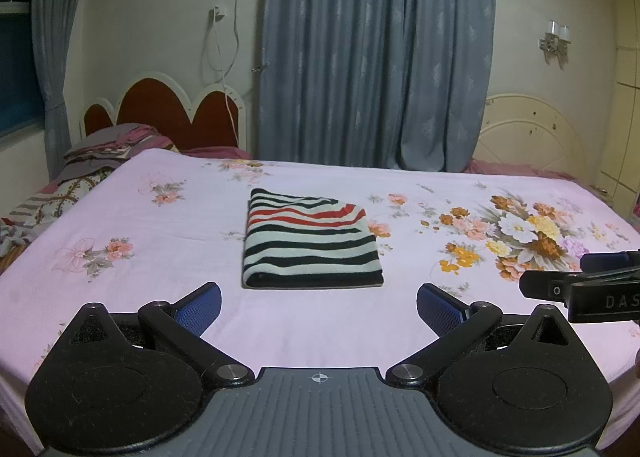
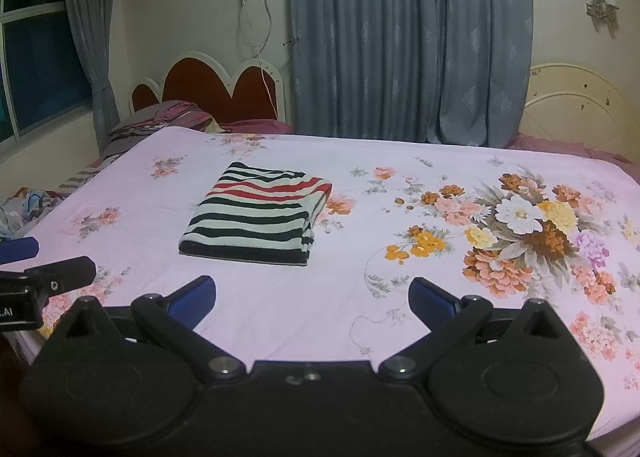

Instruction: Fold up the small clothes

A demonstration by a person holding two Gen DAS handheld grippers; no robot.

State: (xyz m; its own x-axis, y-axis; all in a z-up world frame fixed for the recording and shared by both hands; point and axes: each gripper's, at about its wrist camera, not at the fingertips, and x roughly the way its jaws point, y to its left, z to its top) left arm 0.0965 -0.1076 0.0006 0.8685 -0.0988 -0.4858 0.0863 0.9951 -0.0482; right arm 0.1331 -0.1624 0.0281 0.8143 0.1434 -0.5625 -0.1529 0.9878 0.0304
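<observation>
Two wrist views over a bed (image 1: 168, 241) covered with a pale pink floral sheet. A striped garment (image 1: 310, 241), banded in black, white and red, lies folded into a compact rectangle near the middle of the bed, its thick folded edge toward the cameras and its red bands on the far half. The fold looks neat, with the layers stacked evenly.

The left gripper (image 1: 319, 307) hovers over the near edge of the bed, just short of the garment and apart from it. Its jaws stand wide, holding nothing; one blue pad (image 1: 200, 309) shows on each finger. The right gripper (image 2: 312, 299) is held alongside, also above the near edge and clear of the cloth. Its jaws are likewise spread wide and empty. In the right wrist view the garment lies ahead and somewhat to the left; in the left wrist view it lies straight ahead. Each gripper appears at the margin of the other's view: the right gripper at the right edge of the left view, the left gripper at the left edge of the right view.

Background: blue-grey curtains (image 1: 372, 49), a red headboard (image 1: 168, 109) with a scalloped white frame, a pile of bedding (image 1: 108, 149) at the far left corner, and a large bouquet print (image 2: 528, 233) on the sheet's right side.
</observation>
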